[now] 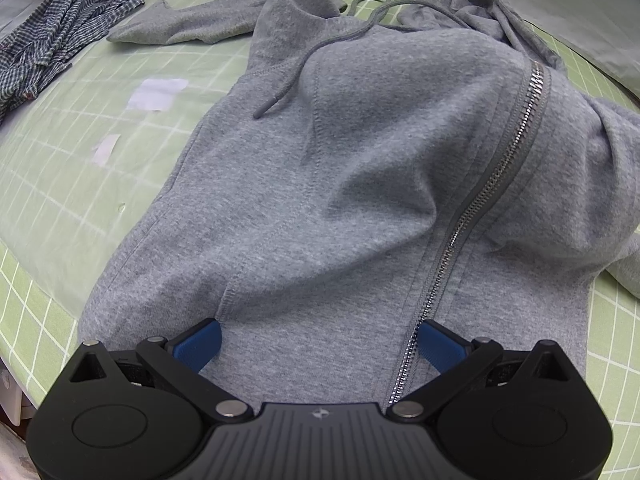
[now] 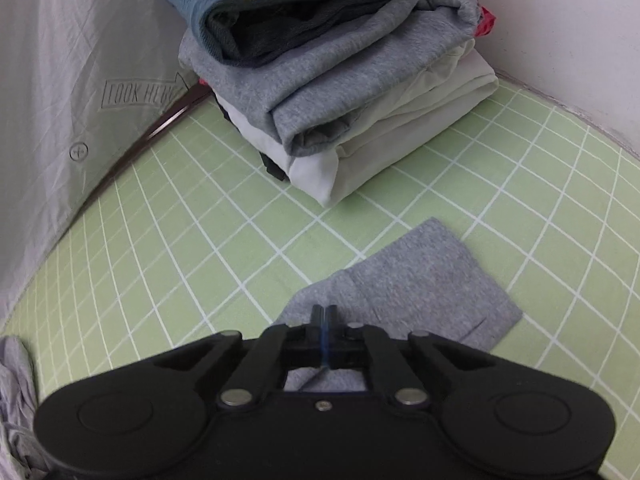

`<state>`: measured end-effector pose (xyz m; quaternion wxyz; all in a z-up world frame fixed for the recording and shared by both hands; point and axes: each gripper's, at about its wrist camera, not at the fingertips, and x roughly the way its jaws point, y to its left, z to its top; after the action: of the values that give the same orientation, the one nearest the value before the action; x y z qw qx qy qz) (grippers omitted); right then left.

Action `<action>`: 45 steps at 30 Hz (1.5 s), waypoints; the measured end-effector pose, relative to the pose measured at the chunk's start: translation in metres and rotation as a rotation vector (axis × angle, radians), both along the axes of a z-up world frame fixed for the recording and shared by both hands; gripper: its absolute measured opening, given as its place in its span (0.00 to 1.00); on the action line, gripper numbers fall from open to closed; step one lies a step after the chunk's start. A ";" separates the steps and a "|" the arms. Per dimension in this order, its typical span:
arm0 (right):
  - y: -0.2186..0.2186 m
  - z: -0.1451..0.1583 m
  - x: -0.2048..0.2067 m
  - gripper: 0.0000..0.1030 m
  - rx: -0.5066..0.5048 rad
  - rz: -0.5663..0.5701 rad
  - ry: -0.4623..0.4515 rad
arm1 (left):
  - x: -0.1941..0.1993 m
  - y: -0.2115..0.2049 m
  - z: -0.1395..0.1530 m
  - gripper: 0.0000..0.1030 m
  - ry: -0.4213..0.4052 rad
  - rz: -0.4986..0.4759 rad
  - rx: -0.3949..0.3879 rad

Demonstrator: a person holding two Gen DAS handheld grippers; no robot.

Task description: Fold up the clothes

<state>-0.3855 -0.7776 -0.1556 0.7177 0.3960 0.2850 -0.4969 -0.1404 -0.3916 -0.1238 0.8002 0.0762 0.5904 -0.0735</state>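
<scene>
Grey zip hoodie [image 1: 340, 168] spread on green grid sheet [image 1: 48, 184].
Left gripper [image 1: 320, 344] hovers over its hem, jaws apart, zipper [image 1: 496, 172] running diagonally. Right gripper [image 2: 325, 312] is clenched over the grey sleeve [image 2: 420, 284], fabric between pads not discernible.

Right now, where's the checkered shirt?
In the left wrist view, the checkered shirt lies crumpled at the far upper left on the green grid sheet, left of the grey hoodie's sleeve.

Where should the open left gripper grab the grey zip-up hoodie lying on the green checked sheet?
Take the grey zip-up hoodie at its flat bottom hem, straight down from above: the left gripper stands open there, beside the metal zipper.
</scene>
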 end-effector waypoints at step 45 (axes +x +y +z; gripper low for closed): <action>0.010 0.063 -0.063 0.02 -0.349 -0.066 -0.044 | -0.044 0.030 0.012 1.00 -0.011 0.004 -0.002</action>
<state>-0.4484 -0.7679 -0.0925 0.7649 0.2854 0.1652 -0.5534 -0.1839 -0.3612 -0.1116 0.8035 0.0745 0.5862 -0.0724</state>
